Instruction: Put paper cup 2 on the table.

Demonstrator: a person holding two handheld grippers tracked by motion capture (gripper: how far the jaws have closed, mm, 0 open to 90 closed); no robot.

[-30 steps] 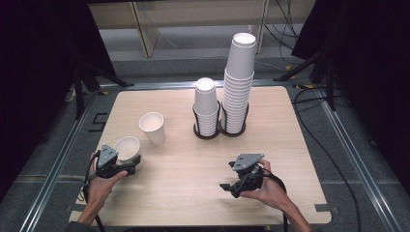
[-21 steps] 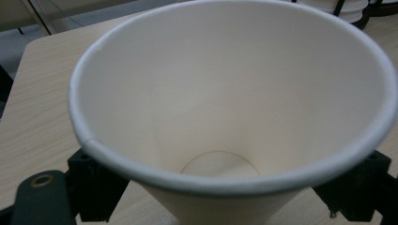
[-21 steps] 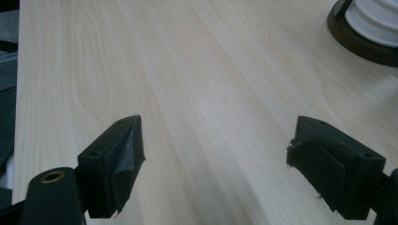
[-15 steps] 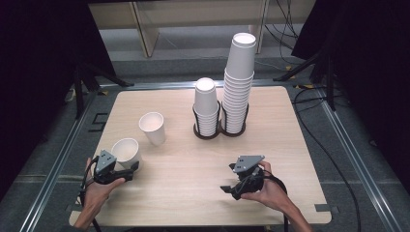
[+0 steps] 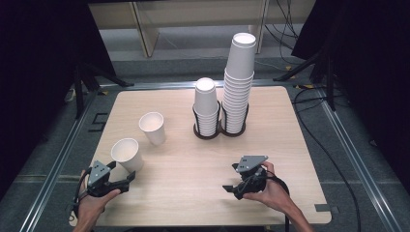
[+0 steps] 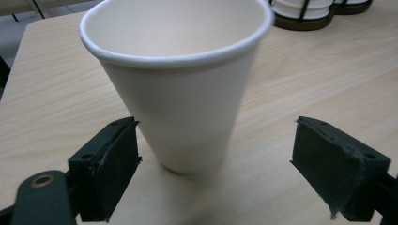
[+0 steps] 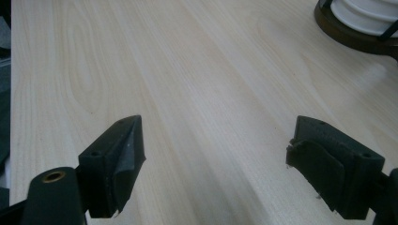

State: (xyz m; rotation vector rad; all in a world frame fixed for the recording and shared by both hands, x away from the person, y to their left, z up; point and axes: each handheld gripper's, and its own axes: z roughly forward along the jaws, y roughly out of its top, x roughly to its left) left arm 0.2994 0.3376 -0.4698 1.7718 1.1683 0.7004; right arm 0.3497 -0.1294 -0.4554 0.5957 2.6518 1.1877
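Now the pale wooden surface (image 5: 193,183) sits in a dim room, with dark curtains at both sides, a grey floor with metal rails around it and light shelving behind. Taking the black wire cup holder (image 5: 220,129) at the far middle as the landmark: well to its left and nearer the person stands the near paper cup (image 5: 127,154), upright, mouth up, just beyond the left gripper (image 5: 121,178). A second paper cup (image 5: 153,127) stands between that cup and the holder, apart from both. In the holder itself rise a short stack of cups (image 5: 206,105) and, on its right, a tall stack (image 5: 239,82). Nearer the person than the holder and slightly right of it rests the right gripper (image 5: 231,188).

Against the earlier frames, the left hand (image 5: 94,200) has drawn back toward the near edge, away from the holder, and the near paper cup it was at now stands free on the surface. The left gripper's jaws have just been changing their gap; the cup is between them but clear of both. The right hand (image 5: 270,193) has not moved.

The left hand lies low at the near left corner, its gripper level and aimed at the cup. The left gripper view shows the jaws spread wide, the cup's base (image 6: 187,159) between the pads without contact. The right hand holds its gripper level, pointing left; its jaws are spread over bare wood.
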